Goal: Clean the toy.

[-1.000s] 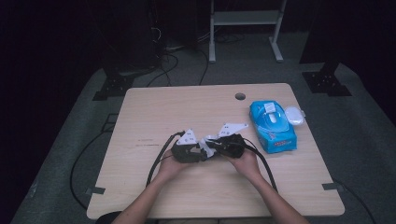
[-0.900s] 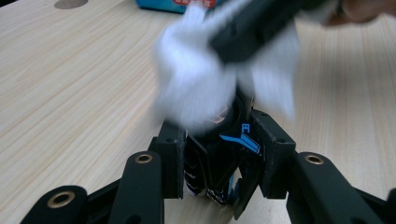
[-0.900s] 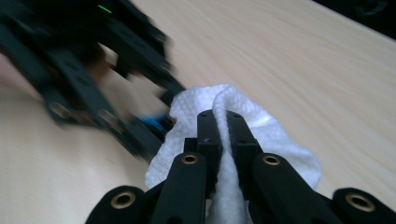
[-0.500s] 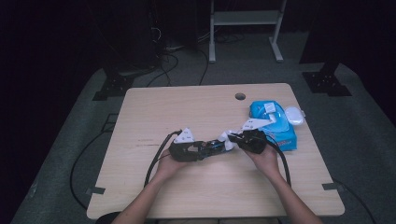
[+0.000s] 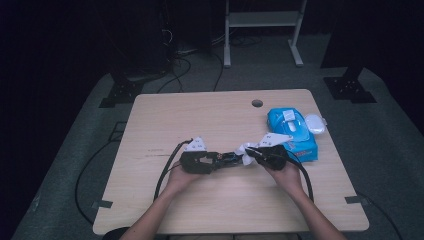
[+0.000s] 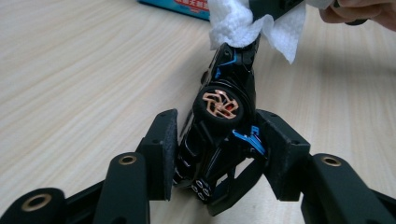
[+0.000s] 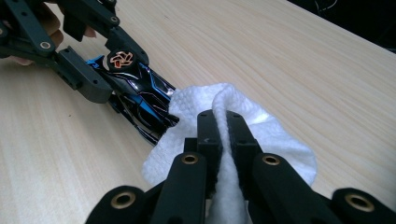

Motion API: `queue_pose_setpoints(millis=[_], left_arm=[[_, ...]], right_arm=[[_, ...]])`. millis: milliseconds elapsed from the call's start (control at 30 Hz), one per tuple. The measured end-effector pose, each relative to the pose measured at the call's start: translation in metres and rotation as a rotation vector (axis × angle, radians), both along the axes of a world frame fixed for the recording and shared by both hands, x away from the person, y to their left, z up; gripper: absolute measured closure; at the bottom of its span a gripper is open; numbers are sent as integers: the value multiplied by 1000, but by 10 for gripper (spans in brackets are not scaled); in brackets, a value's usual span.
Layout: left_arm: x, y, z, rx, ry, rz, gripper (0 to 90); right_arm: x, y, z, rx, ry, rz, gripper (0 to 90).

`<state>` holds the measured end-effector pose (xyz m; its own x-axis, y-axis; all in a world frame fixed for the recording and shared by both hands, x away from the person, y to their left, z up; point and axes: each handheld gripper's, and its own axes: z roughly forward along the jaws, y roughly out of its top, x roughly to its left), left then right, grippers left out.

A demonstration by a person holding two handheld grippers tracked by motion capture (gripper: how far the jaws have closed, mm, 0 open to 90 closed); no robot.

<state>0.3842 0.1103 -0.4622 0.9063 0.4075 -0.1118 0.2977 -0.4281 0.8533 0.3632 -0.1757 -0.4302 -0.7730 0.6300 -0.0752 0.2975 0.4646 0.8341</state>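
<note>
A black toy car (image 6: 224,107) with blue trim and copper wheels lies on its side between the pads of my left gripper (image 6: 217,154). Those jaws have just been opening, and both pads still lie against the car's sides. My right gripper (image 7: 223,126) is shut on a white wipe (image 7: 280,140), which touches the car's (image 7: 140,93) far end. In the high view the left gripper (image 5: 222,161) and the right gripper (image 5: 250,152) meet tip to tip at the middle front of the table, with the wipe (image 5: 245,149) between them.
A blue pack of wipes (image 5: 292,132) with a white lid lies at the table's (image 5: 200,115) right side, just behind my right hand. A cable hole (image 5: 257,103) sits near the far edge. Black cables trail from both grippers toward the front edge.
My right gripper has shifted to the right with the wipe, away from the left hand. The left hand has stayed in place with the car.
</note>
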Motion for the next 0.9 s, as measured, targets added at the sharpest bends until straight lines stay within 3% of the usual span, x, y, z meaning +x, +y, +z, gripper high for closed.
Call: queue_pose_setpoints(millis=[167, 333, 500, 533, 633, 833, 900], left_arm=[[-2, -2, 0, 10, -3, -1, 459], [-7, -5, 1, 38, -37, -12, 461], [-9, -5, 1, 38, -55, -11, 459], [-11, -6, 1, 47, -64, -10, 457], [-12, -5, 2, 56, -73, -19, 449], [-20, -8, 2, 95, -147, -33, 445], [-21, -8, 2, 96, -149, -31, 445]], right_arm=[[-7, -3, -1, 6, 5, 5, 855], [-9, -5, 1, 6, 35, 26, 855], [-2, -5, 9, 76, 49, 14, 854], [1, 1, 3, 54, 78, 30, 852], [-4, 3, -1, 72, 68, 30, 852], [-8, 1, 0, 58, 98, 53, 852], [-8, 1, 1, 49, 106, 61, 852]])
